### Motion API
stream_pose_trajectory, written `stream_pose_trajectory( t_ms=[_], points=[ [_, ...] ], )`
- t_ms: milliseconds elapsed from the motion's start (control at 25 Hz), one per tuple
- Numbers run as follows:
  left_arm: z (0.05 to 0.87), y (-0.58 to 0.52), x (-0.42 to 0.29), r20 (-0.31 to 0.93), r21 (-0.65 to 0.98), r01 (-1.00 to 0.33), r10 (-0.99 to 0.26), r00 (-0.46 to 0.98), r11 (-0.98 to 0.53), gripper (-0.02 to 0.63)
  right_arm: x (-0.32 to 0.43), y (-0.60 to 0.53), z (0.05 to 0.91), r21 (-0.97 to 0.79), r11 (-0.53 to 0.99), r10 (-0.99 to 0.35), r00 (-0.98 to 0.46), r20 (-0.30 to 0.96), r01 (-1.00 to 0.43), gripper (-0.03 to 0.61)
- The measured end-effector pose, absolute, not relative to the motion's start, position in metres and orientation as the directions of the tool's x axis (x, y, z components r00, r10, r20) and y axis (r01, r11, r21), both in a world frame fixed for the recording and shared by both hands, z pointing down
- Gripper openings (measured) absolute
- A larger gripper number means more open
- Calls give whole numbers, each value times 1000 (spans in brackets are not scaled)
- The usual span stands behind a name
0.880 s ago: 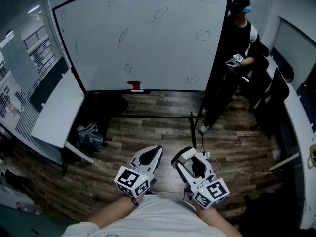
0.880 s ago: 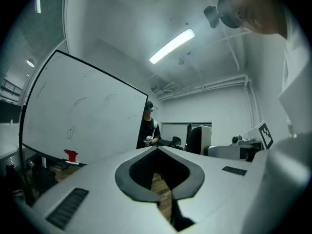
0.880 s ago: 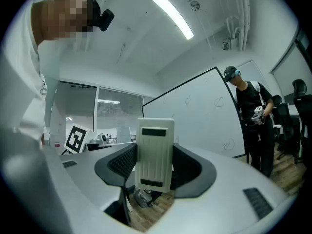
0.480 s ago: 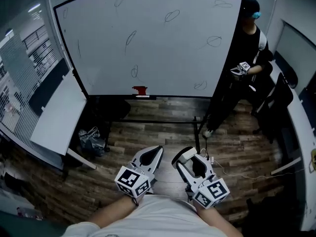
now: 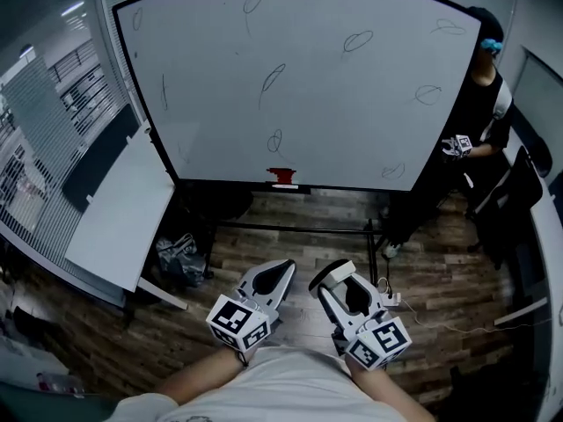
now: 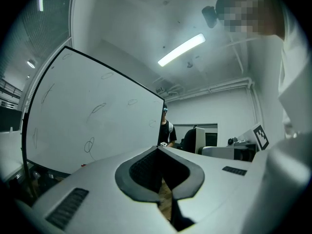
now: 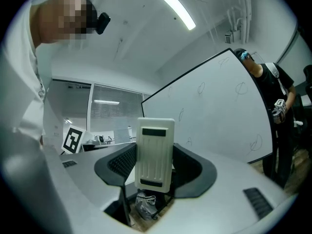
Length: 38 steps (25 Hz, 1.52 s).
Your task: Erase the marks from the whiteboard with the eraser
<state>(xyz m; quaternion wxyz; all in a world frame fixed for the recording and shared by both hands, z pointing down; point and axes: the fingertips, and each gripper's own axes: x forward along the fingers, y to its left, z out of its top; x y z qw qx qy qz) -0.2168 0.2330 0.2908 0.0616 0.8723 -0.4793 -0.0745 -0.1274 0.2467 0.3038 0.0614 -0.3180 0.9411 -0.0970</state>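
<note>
The whiteboard (image 5: 308, 77) stands ahead on its frame, with several thin looped pen marks (image 5: 272, 76) scattered over it. A small red object (image 5: 281, 176) sits on its bottom ledge. My right gripper (image 5: 332, 277) is low in the head view, close to my body, shut on a white ribbed eraser (image 7: 155, 150) that stands upright between the jaws. My left gripper (image 5: 280, 271) is beside it, shut with nothing in it; its jaw tips meet in the left gripper view. Both gripper views show the whiteboard (image 6: 87, 121) (image 7: 219, 111) at a distance.
A person in black (image 5: 475, 121) stands at the board's right edge holding a device. A grey desk (image 5: 119, 214) runs along the left, with a bag (image 5: 180, 255) on the wooden floor by it. The board's base bar (image 5: 290, 229), cables (image 5: 387, 297) and dark chairs (image 5: 519, 200) lie ahead.
The whole scene has slid right and down in the head view, and the board looks a little nearer. Both grippers keep their place and state.
</note>
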Motion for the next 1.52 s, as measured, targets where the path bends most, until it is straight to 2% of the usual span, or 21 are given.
stream_pose_trajectory(
  t_ms=[480, 760, 1040, 1520],
  points=[
    [319, 216, -291, -36, 242, -851, -881, 472, -466, 6, -204, 213, 335, -301, 801, -540, -842, 7, -517, 241],
    [327, 188, -303, -21, 240, -860, -888, 459, -450, 6, -213, 180, 341, -318, 806, -529, -849, -6, -500, 241],
    [324, 125, -264, -27, 252, -819, -850, 527, -515, 6, -175, 121, 344, -342, 768, -579, -815, -7, -542, 241],
    [322, -18, -140, -27, 263, -747, -778, 627, -611, 6, -49, -14, 340, -357, 692, -670, -742, 5, -627, 241]
  ],
)
